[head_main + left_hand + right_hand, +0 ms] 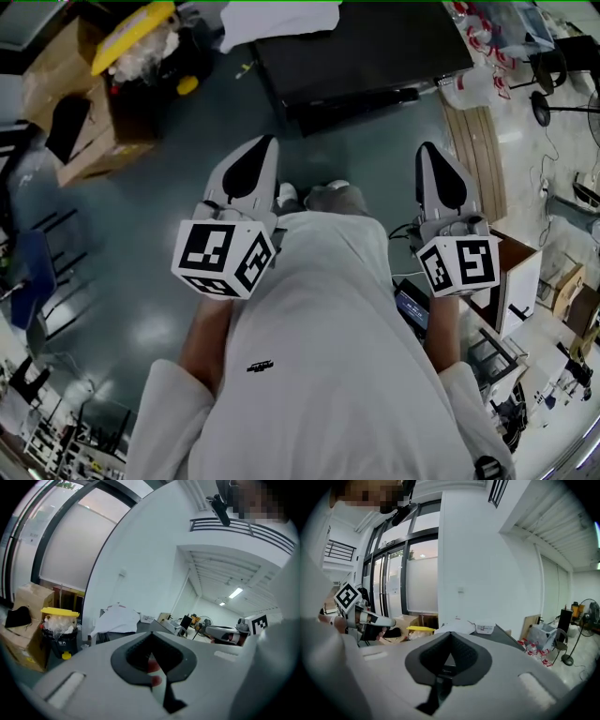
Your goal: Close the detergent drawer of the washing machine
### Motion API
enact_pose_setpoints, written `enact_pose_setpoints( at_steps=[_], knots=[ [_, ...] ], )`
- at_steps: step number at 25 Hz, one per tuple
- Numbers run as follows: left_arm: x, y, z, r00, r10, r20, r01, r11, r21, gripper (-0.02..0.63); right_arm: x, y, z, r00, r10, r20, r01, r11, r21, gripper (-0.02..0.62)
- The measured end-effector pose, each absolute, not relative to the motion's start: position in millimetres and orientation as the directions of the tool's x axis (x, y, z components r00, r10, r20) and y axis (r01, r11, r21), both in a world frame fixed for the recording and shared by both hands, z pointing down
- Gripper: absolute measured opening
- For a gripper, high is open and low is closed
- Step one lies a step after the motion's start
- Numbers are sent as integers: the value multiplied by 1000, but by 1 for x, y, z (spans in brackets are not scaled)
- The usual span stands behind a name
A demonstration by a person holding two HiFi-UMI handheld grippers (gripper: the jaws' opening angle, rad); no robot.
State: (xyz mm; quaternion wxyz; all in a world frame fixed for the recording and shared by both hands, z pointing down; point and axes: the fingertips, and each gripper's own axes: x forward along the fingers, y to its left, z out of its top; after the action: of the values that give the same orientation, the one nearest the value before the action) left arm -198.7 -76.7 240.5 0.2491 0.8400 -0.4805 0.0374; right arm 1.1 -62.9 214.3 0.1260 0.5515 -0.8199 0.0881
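No washing machine or detergent drawer shows in any view. In the head view my left gripper (265, 142) and right gripper (427, 150) are held side by side at waist height over the grey floor, both pointing forward. Each has its jaws shut with nothing between them. The left gripper view looks past its shut tips (151, 633) toward a dark table with a white cloth (117, 620). The right gripper view looks over its shut tips (450, 633) at the same table (501, 637). The person's white shirt (328, 356) fills the lower part of the head view.
A black table (375, 47) with a white cloth (281, 19) stands ahead. Cardboard boxes (80, 112) and a yellow-lidded bin (136, 33) sit at the far left. A wooden board (480, 159), a pack of bottles (483, 37) and a fan stand (553, 98) lie to the right.
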Motion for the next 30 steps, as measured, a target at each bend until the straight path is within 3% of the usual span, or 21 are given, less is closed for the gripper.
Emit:
enact_pose_setpoints(
  at_steps=[30],
  knots=[
    [-213,-78,219,543,-797,262,-821,-440,363,12,-1,-51,205,-317,-912,260,-947,319,-36,-8]
  ],
)
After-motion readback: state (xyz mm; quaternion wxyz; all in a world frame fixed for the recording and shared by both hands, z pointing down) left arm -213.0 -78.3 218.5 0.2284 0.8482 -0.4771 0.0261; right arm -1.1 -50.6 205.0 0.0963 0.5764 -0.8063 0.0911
